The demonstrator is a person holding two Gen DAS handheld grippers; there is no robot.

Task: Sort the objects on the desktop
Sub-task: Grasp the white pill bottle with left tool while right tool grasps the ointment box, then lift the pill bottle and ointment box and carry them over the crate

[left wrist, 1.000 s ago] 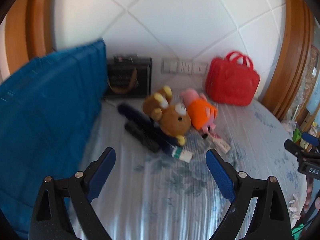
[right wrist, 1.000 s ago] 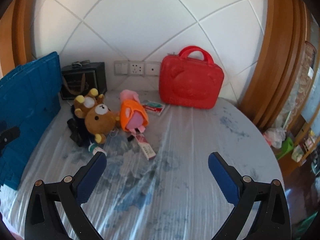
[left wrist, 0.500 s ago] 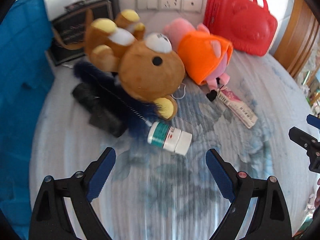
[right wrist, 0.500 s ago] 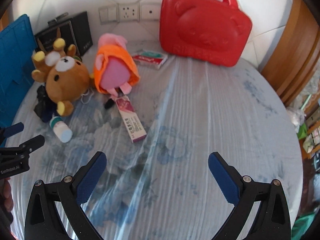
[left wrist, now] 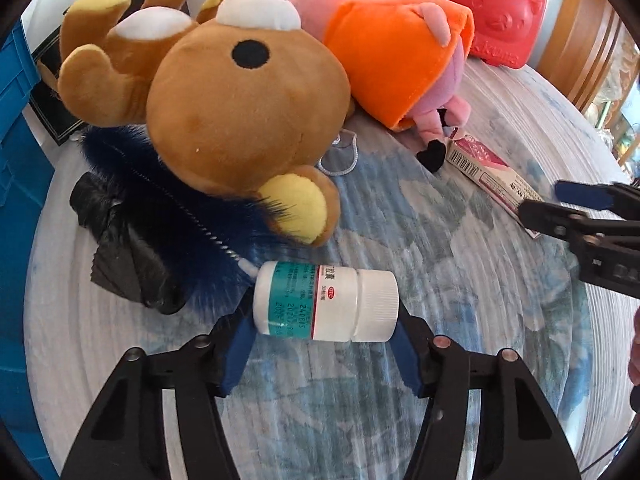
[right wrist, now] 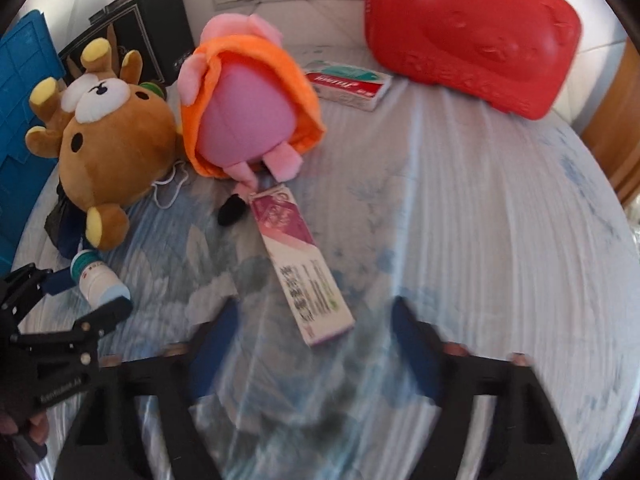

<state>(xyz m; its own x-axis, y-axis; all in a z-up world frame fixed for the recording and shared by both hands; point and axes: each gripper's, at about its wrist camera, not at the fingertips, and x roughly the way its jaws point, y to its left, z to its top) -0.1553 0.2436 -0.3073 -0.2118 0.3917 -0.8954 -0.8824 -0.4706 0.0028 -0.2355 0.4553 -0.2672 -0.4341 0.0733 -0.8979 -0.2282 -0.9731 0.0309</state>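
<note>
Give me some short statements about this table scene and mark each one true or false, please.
1. The white pill bottle lies on its side between the fingers of the left tool. True.
2. The brown bear plush lies on top of the red case. False: it lies on the table cloth, partly over a dark blue brush.
3. The right tool is open near the long pink and white box. True.
4. The pig plush wears a green dress. False: it is orange.
</note>
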